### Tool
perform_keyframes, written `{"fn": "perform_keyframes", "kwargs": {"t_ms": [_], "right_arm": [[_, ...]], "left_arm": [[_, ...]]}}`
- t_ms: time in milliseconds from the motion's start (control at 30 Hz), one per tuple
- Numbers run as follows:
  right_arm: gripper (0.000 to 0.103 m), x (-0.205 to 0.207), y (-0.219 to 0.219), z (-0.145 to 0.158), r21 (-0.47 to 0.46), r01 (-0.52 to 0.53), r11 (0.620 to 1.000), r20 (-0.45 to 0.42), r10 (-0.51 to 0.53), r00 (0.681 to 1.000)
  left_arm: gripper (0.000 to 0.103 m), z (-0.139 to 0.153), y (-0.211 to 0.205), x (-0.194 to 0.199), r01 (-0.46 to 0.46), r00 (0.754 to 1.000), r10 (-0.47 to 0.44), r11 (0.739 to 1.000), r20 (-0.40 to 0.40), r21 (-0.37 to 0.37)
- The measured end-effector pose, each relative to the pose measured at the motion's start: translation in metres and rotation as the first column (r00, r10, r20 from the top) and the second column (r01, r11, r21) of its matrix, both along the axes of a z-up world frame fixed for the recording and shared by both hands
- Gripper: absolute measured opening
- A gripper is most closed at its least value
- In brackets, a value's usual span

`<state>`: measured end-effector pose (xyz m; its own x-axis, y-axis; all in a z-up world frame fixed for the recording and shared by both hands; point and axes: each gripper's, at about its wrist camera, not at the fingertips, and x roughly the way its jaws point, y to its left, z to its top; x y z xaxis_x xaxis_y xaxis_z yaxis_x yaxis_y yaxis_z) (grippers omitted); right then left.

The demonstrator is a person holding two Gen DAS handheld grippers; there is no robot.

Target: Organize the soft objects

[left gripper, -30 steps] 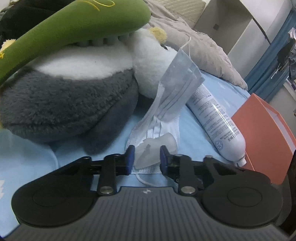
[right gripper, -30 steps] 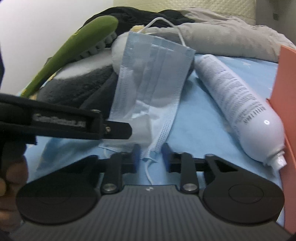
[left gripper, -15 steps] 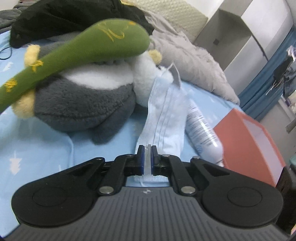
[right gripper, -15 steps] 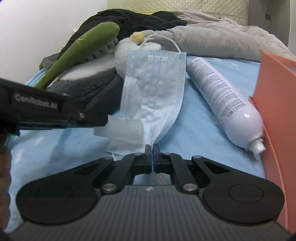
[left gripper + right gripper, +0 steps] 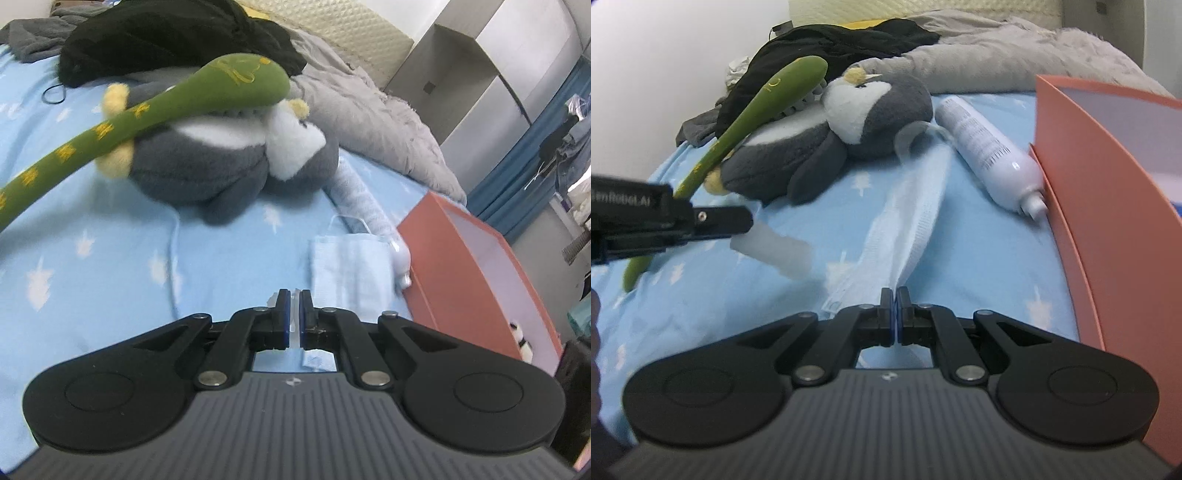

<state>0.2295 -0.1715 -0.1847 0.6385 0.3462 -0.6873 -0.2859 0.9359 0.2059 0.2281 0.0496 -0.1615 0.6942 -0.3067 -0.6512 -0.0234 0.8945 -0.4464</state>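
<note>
A light blue face mask [image 5: 916, 218] hangs stretched from my right gripper [image 5: 896, 295], which is shut on its lower edge; the mask also shows in the left wrist view [image 5: 351, 273]. My left gripper [image 5: 294, 299] is shut with nothing of the mask between its clear fingertip pads [image 5: 768, 247], which stand left of the mask. A grey and white penguin plush [image 5: 827, 144] lies on the blue bed sheet [image 5: 110, 258] with a long green plush [image 5: 155, 114] across it.
A white tube [image 5: 990, 147] lies against an orange open box [image 5: 1108, 206] at the right. A grey blanket [image 5: 369, 118] and black clothing [image 5: 166, 40] are piled at the back. A wall is at the left.
Both grippers closed and pulled back from the plush. The right one now holds the mask, which was drawn away from the penguin and swings blurred; the left one came off the mask.
</note>
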Motion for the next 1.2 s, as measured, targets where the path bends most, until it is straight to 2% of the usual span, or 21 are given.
{"fn": "perform_keyframes", "kwargs": {"t_ms": [100, 200, 267, 467, 567, 667, 700, 733, 767, 800, 833, 1033, 1200], "right_arm": [[0.005, -0.022, -0.009, 0.006, 0.035, -0.005, 0.999, -0.002, 0.005, 1.000], [0.005, -0.041, -0.019, 0.012, 0.050, 0.001, 0.999, -0.022, 0.000, 1.000], [0.005, -0.052, -0.026, 0.015, 0.066, 0.008, 0.998, -0.040, -0.006, 0.999], [0.005, -0.075, -0.051, 0.013, 0.048, 0.088, 0.995, -0.097, -0.083, 0.992], [0.007, -0.080, -0.059, 0.012, 0.008, 0.132, 0.991, -0.101, -0.131, 0.986], [0.009, -0.083, -0.065, 0.011, 0.011, 0.173, 0.985, -0.108, -0.171, 0.979], [0.012, -0.083, -0.065, 0.012, 0.005, 0.178, 0.984, -0.104, -0.176, 0.979], [0.016, -0.085, -0.064, 0.013, -0.001, 0.180, 0.984, -0.095, -0.179, 0.979], [0.032, -0.086, -0.062, 0.015, -0.006, 0.179, 0.984, -0.082, -0.178, 0.981], [0.048, -0.087, -0.061, 0.017, -0.003, 0.176, 0.984, -0.068, -0.175, 0.982], [0.053, -0.089, -0.060, 0.020, 0.006, 0.169, 0.986, -0.043, -0.169, 0.985], [0.053, -0.084, -0.040, 0.023, -0.032, 0.115, 0.993, 0.067, -0.113, 0.991], [0.053, -0.064, -0.034, 0.003, -0.066, 0.150, 0.986, 0.047, -0.147, 0.988]], "left_arm": [[0.005, -0.007, -0.006, -0.018, -0.004, 1.000, 0.005, 0.999, -0.024, 0.039], [0.005, -0.015, -0.008, -0.036, -0.006, 0.999, 0.006, 1.000, -0.054, 0.000], [0.005, -0.016, -0.012, -0.048, 0.011, 0.998, -0.011, 1.000, -0.057, 0.011], [0.005, -0.017, -0.027, -0.070, 0.083, 0.992, -0.079, 0.996, -0.100, 0.028], [0.006, -0.018, -0.032, -0.074, 0.122, 0.986, -0.117, 0.992, -0.117, 0.032], [0.008, -0.017, -0.033, -0.074, 0.138, 0.983, -0.130, 0.989, -0.127, 0.055], [0.013, -0.016, -0.032, -0.074, 0.146, 0.982, -0.138, 0.988, -0.130, 0.054], [0.028, -0.015, -0.032, -0.073, 0.158, 0.979, -0.149, 0.986, -0.140, 0.055], [0.043, -0.015, -0.033, -0.072, 0.168, 0.976, -0.158, 0.984, -0.151, 0.062], [0.045, -0.013, -0.033, -0.072, 0.170, 0.977, -0.159, 0.983, -0.144, 0.070], [0.045, -0.011, -0.033, -0.072, 0.169, 0.978, -0.158, 0.983, -0.134, 0.078], [0.045, -0.006, -0.034, -0.062, 0.177, 0.979, -0.167, 0.980, -0.114, 0.087], [0.045, -0.016, -0.041, -0.046, 0.175, 0.979, -0.163, 0.980, -0.124, 0.092]]}}
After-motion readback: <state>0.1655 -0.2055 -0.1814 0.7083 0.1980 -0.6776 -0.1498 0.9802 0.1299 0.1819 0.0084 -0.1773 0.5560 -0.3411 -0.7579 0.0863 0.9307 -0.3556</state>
